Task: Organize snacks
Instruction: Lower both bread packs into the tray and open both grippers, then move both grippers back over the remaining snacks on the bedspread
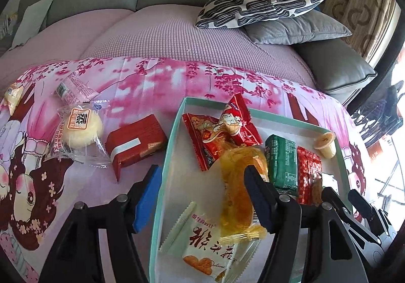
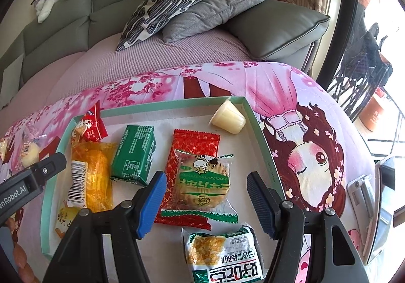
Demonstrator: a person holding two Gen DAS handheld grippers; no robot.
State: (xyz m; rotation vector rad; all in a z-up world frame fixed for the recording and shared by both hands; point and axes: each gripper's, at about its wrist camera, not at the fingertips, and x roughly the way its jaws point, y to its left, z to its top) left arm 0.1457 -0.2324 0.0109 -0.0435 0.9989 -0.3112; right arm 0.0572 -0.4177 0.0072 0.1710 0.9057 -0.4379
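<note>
Best now to lift the left gripper [image 1: 202, 196] straight clear of the box [image 1: 162, 181] without dragging the yellow packet [image 1: 236, 181], then go for the round cake in clear wrap [image 1: 81, 128] lying outside the box, beyond its left wall. Left jaws parted, straddling that wall, yellow packet lying loose inside against the inner pad [image 1: 258, 196], apparently released. Right gripper [image 2: 206, 200] hovering over the box, jaws half open, gripping nothing, clear-wrapped biscuit [image 2: 205, 184] beneath.
</note>
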